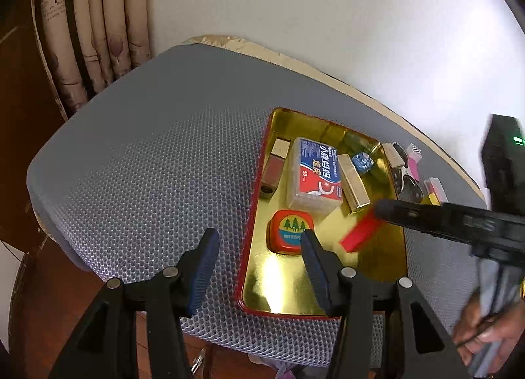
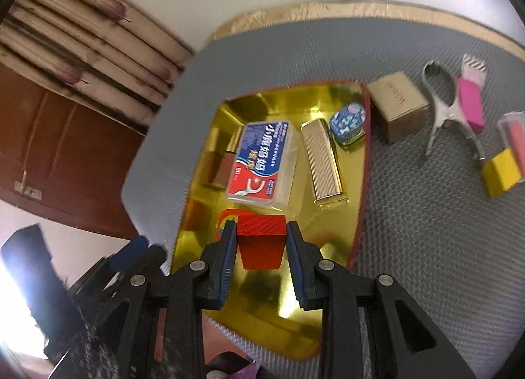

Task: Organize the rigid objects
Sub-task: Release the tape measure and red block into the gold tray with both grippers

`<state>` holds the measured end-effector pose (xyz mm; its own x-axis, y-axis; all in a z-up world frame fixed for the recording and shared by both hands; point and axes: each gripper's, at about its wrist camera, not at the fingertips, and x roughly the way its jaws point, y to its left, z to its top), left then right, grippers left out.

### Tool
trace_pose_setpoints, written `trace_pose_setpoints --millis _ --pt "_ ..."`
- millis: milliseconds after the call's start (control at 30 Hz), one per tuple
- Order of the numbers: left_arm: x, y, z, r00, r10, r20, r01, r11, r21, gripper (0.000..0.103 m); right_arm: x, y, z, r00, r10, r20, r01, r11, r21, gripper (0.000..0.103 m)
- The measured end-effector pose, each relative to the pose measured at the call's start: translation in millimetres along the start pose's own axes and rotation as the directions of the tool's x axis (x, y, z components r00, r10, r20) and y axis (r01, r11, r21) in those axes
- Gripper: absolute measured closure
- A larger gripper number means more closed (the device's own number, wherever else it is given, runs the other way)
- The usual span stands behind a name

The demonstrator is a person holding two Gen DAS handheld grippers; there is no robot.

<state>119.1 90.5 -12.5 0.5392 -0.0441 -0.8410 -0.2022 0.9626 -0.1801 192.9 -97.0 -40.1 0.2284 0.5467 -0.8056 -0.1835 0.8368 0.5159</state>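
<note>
The right gripper holds a red block in its jaws above the gold tray, which already contains several things. The left gripper hangs with empty, half-open jaws. A small box, a clip and a yellow block wait on the worktop.

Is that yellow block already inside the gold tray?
No, the yellow block lies on the grey mat outside the gold tray, beside a pink-filled clear case.
</note>
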Motion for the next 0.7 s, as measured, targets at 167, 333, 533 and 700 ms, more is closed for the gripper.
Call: trace_pose_setpoints --millis 167,333,533,700 --pt "6.2 1.1 0.1 1.0 -0.001 -0.01 0.001 1.0 0.004 0.05 25.5 -1.5 11.6 0.999 -0.036 -0.008 0.037 0.999 0.007 0.073" --pt "12.7 3.5 -1.2 1.0 0.002 -0.029 -0.003 1.0 -0.005 0.05 17.2 0.6 19.4 0.995 -0.045 0.093 0.048 0.998 -0.032 0.061" --pt "17.4 0.4 -3.6 0.999 0.004 -0.042 -0.004 1.0 0.009 0.05 -43.0 -45.9 -16.9 0.934 -0.146 0.327 0.166 0.985 -0.035 0.04" --pt "14.9 -24.2 -7.8 0.999 -0.024 -0.033 0.026 0.996 0.085 0.05 -76.7 -132.1 -63.2 0.737 -0.577 0.351 0.607 0.794 0.03 0.032"
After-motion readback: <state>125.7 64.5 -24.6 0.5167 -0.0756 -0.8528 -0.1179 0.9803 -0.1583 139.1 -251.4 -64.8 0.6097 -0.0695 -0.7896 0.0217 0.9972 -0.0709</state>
